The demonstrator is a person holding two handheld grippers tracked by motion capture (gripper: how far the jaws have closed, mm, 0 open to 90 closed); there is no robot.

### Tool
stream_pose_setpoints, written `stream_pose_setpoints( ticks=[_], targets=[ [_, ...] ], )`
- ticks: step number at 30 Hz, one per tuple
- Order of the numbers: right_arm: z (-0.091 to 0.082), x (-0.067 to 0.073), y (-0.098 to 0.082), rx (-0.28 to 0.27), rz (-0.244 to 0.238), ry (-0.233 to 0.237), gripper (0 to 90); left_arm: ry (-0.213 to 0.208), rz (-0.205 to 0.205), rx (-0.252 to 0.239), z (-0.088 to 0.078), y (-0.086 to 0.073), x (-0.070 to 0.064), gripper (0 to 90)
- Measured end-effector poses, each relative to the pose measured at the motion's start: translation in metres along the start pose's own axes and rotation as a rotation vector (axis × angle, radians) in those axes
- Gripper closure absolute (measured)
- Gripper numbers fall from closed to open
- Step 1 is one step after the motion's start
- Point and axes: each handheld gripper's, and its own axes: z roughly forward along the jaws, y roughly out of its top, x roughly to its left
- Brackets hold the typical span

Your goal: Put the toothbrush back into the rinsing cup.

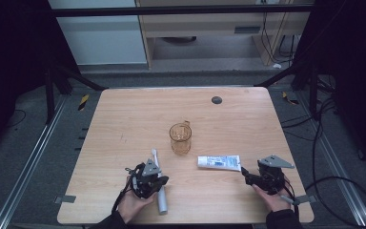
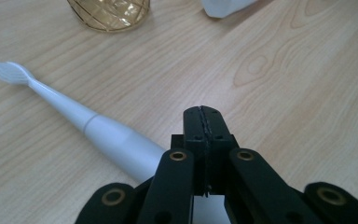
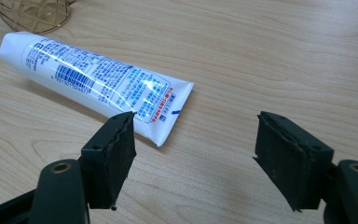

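Toothbrush (image 2: 98,128): white electric type, lying flat on the surface, bristle head toward the cup, handle running under the left gripper.
Toothpaste tube (image 3: 98,79): white with blue print, lying flat, crimped end just ahead of the right gripper.
Cup (image 1: 180,138): amber, faceted, upright between the two, mid-surface.
Left gripper (image 2: 203,116): clenched on nothing, jaws pressed together above and beside the handle.
Right gripper (image 3: 193,154): released, jaws wide, nothing between them.
Step in hand, judged: reaching for the pickups. Left should open before descending and straddle the thick handle; right should advance so the flat crimped end sits squarely between the pads.
Surface (image 1: 124,109): pale wood-grain, a dark round grommet near the far edge.
Room: dim; grey floor, cables, metal frame rails.
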Motion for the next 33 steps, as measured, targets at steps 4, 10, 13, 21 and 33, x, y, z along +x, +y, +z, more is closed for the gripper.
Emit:
stream_pose_setpoints(
  ticks=[4, 10, 13, 21, 33],
  targets=[
    [0.0, 0.001, 0.0, -0.001, 0.002, -0.002, 28.7, -0.014, 0.009, 0.015, -0.002, -0.004, -0.003, 89.6],
    [-0.001, 0.0, 0.0, -0.002, 0.0, -0.004, 28.7, -0.039, 0.024, 0.053, 0.001, -0.01, -0.008, 89.6],
    [-0.001, 0.0, 0.0, -0.001, -0.002, -0.004, 28.7, -0.047, 0.035, 0.065, 0.001, -0.011, -0.011, 89.6],
    [-0.001, 0.0, 0.0, 0.0, -0.003, -0.004, 28.7, -0.06, 0.046, 0.084, 0.0, -0.015, -0.016, 89.6],
    [0.0, 0.0, 0.0, 0.0, -0.003, -0.004, 28.7, -0.078, 0.04, 0.092, -0.005, -0.023, -0.019, 89.6]
  ],
)
